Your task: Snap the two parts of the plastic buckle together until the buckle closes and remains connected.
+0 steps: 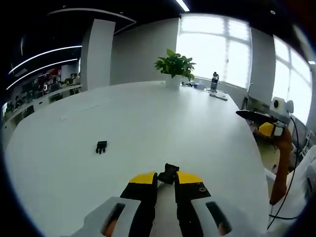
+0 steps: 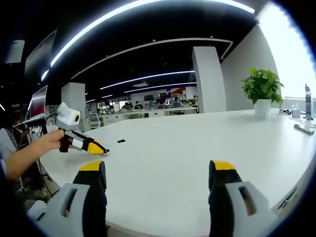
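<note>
In the left gripper view we find the left gripper (image 1: 165,181) low over the near edge of the white desk (image 1: 148,123), its yellow-tipped jaws closed on a black buckle part (image 1: 169,174) that juts out past the tips. Farther in, toward the desk's left side, the second buckle part (image 1: 101,146) lies flat and alone, well apart from the first. At the far edge stand a potted plant (image 1: 175,69) and, to its right, a dark bottle (image 1: 214,81). By the right edge we see the right gripper (image 1: 261,123) off the desk.

In the right gripper view the right gripper's (image 2: 158,170) jaws stand wide apart with nothing between them. Across the desk (image 2: 187,148) a hand (image 2: 47,143) holds the left gripper (image 2: 101,149) at the far edge; the loose part (image 2: 121,141) lies just beyond it.
</note>
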Motion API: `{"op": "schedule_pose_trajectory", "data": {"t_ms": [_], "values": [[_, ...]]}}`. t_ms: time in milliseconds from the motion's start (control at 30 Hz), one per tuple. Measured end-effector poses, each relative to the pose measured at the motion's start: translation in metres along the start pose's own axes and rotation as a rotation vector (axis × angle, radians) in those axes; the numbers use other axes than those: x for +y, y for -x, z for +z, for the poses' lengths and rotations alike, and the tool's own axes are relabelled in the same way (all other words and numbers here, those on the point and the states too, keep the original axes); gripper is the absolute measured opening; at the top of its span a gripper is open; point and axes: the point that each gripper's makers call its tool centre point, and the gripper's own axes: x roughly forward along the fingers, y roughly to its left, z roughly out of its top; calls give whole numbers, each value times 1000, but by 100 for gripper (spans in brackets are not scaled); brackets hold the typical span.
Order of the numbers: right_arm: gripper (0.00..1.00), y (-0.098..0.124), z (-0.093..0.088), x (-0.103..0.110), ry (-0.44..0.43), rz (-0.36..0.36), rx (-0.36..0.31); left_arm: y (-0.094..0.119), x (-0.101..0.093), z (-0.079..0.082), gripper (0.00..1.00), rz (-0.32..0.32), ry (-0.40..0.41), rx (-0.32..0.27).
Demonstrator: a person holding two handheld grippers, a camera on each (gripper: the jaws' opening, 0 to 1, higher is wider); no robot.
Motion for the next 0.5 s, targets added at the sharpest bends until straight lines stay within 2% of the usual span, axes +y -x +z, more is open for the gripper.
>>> {"op": "schedule_pose_trajectory", "data": {"t_ms": [200,500], "values": [[86,0,0,0,-2,1,-1,-7,-1,7,13,-6,3,-9],[86,2,0,-4,-9,-4,-5,-13,-6,7,13,-7,3,-14]]}}
